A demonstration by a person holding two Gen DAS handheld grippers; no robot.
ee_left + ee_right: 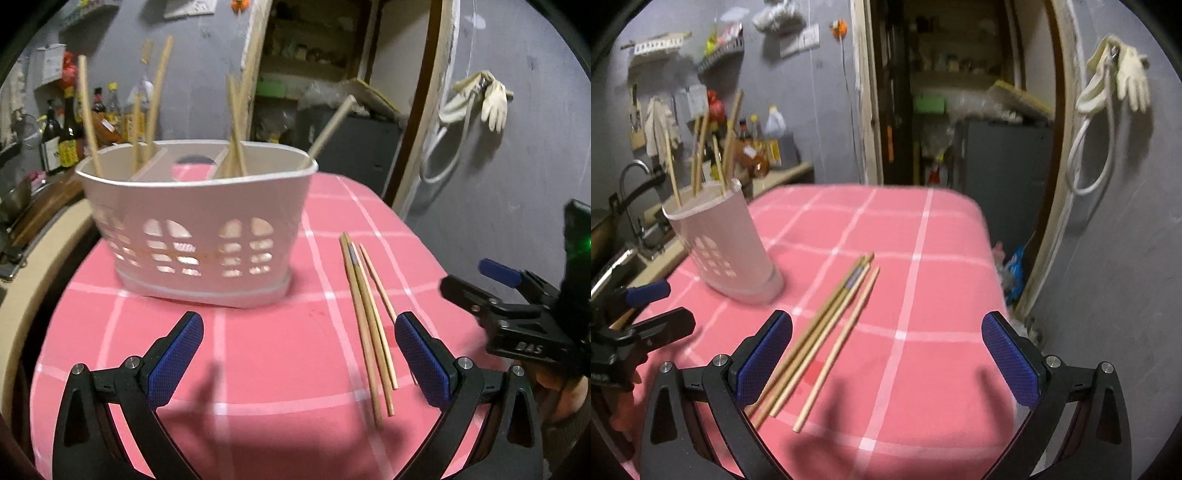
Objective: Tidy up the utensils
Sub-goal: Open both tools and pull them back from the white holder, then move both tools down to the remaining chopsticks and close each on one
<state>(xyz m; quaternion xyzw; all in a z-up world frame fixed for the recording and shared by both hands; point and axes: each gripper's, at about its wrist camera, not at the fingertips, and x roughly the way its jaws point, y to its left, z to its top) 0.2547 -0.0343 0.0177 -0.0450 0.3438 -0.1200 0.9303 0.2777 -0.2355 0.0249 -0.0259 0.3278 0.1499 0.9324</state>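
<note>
A white perforated utensil caddy [199,236] stands on the pink checked tablecloth [266,369] and holds several upright wooden chopsticks [88,114]. It also shows in the right wrist view [720,243]. Several loose wooden chopsticks [365,325] lie flat on the cloth to the caddy's right; they also show in the right wrist view [827,332]. My left gripper [299,354] is open and empty, low over the cloth in front of the caddy. My right gripper [886,358] is open and empty, just behind the loose chopsticks, whose near ends lie by its left finger [764,358].
The right gripper's body [517,314] shows at the right edge of the left wrist view. A counter with bottles [66,133] and a sink tap [635,184] lies to the left. A doorway [960,110] and hanging gloves [1123,77] are behind the table.
</note>
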